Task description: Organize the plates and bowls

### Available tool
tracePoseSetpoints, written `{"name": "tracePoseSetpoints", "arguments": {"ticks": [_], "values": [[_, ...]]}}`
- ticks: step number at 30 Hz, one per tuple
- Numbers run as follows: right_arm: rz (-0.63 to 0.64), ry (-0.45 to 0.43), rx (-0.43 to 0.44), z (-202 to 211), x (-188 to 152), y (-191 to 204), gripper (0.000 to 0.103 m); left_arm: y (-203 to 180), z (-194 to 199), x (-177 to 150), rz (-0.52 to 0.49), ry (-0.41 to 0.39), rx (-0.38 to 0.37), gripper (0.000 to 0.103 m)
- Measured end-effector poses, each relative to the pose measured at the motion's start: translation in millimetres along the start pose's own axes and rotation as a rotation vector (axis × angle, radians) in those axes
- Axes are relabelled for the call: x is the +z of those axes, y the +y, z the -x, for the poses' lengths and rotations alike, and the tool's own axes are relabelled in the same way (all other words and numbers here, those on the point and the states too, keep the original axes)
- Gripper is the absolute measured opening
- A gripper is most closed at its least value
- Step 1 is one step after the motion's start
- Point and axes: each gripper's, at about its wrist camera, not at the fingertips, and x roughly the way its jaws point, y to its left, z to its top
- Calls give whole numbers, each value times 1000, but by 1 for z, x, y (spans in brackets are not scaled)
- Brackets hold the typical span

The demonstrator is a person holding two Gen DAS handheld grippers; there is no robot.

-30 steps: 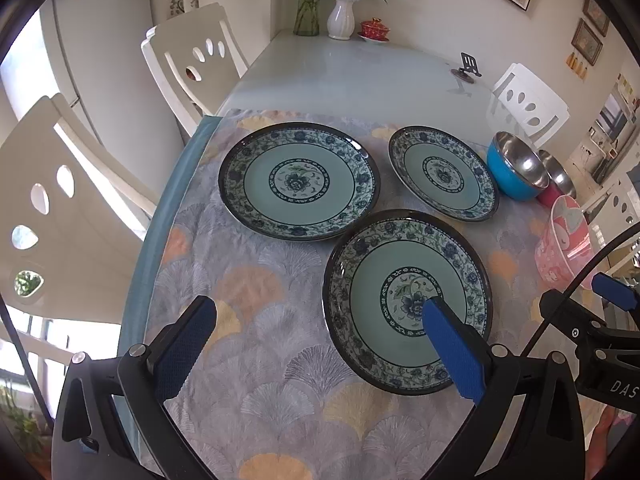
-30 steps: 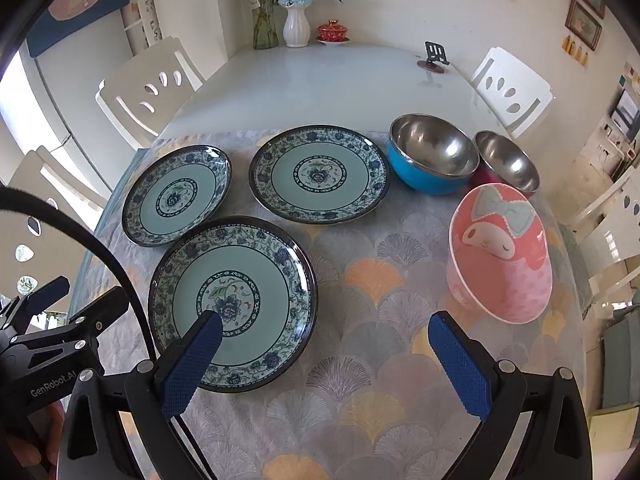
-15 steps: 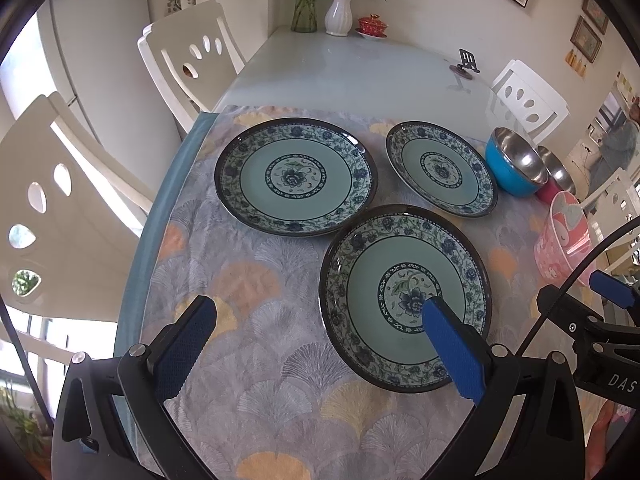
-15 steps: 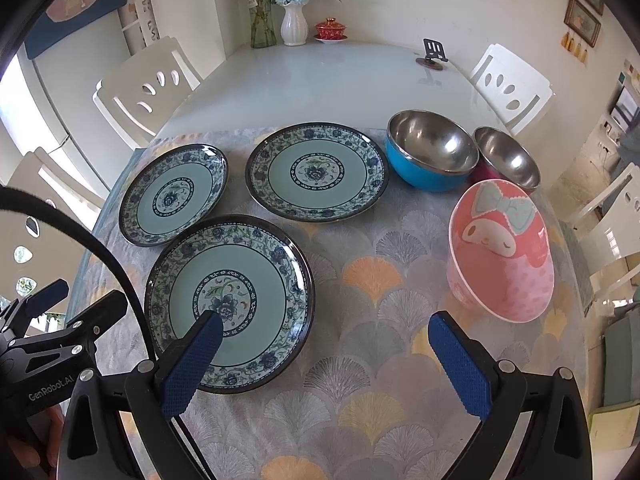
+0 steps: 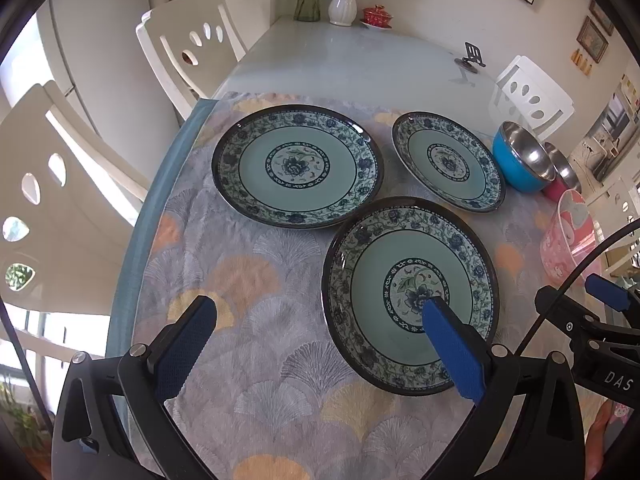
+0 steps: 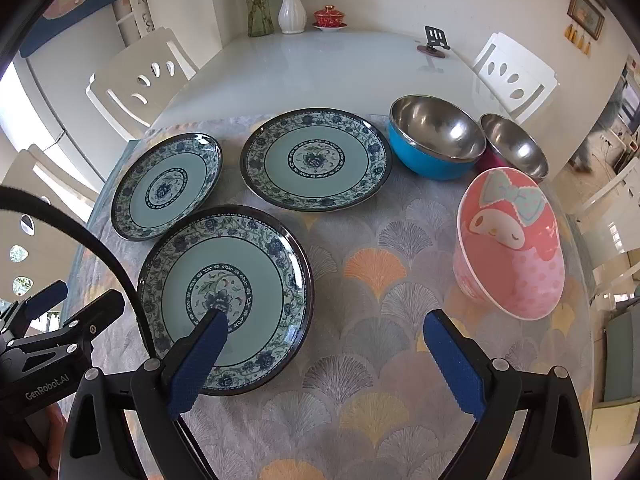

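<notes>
Plates first: three round, glossy ceramic ones, celadon-green centres ringed by blue floral bands and dark rims, all flat on a woven tablecloth (image 6: 372,268) printed with fan-shaped scallops in grey, peach and yellow. Near plate (image 6: 225,294) sits closest to both grippers; far-left plate (image 6: 166,186) and middle plate (image 6: 316,160) lie behind it, apart from each other but close.

Bowls to the right of the plates. Blue bowl (image 6: 436,140) has a polished steel lining and enamel-blue outside; just beside it, a smaller steel-lined bowl (image 6: 514,148) with a magenta outside (whether they touch, cannot tell). Pink bowl (image 6: 510,242) is nearer, smooth, printed with a cartoon face, bow and dots, tilted so its inside faces the camera.

Left gripper (image 5: 316,320): jaws spread wide, empty, ribbed blue pads; its right pad overlaps the near plate (image 5: 410,296) in view. Right gripper (image 6: 326,328): jaws likewise wide apart, holding nothing, left pad over the same plate's near edge.

Beyond the cloth, bare glossy tabletop (image 6: 320,68).
</notes>
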Motion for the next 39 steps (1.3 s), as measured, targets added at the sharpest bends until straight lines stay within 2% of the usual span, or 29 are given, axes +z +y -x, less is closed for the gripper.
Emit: {"name": "tracePoseSetpoints", "arguments": {"ticks": [16, 23, 26, 28, 32, 33, 35, 36, 37, 39], "values": [[2, 25, -1, -9, 2, 0, 98, 1, -9, 1, -4, 19, 1, 102], [27, 70, 10, -30, 1, 6, 98, 0, -26, -7, -20, 55, -3, 101], [42, 105, 20, -47, -2, 7, 97, -3, -41, -9, -54, 78, -18, 96], [67, 124, 16, -59, -4, 9, 85, -5, -53, -7, -78, 102, -27, 82], [85, 142, 22, -75, -3, 8, 84, 1, -64, -4, -44, 111, -39, 82], [82, 146, 28, -77, -3, 8, 83, 3, -68, -4, -27, 121, -54, 78], [74, 151, 39, -83, -2, 7, 79, 4, -72, -4, -19, 125, -56, 74], [72, 155, 43, -86, -1, 6, 72, 2, -71, -4, -32, 113, -57, 71], [69, 160, 48, -88, -1, 7, 66, 0, -70, -4, -45, 108, -61, 63], [56, 166, 72, -91, 0, 6, 65, -1, -70, -2, -62, 97, -71, 52]]}}
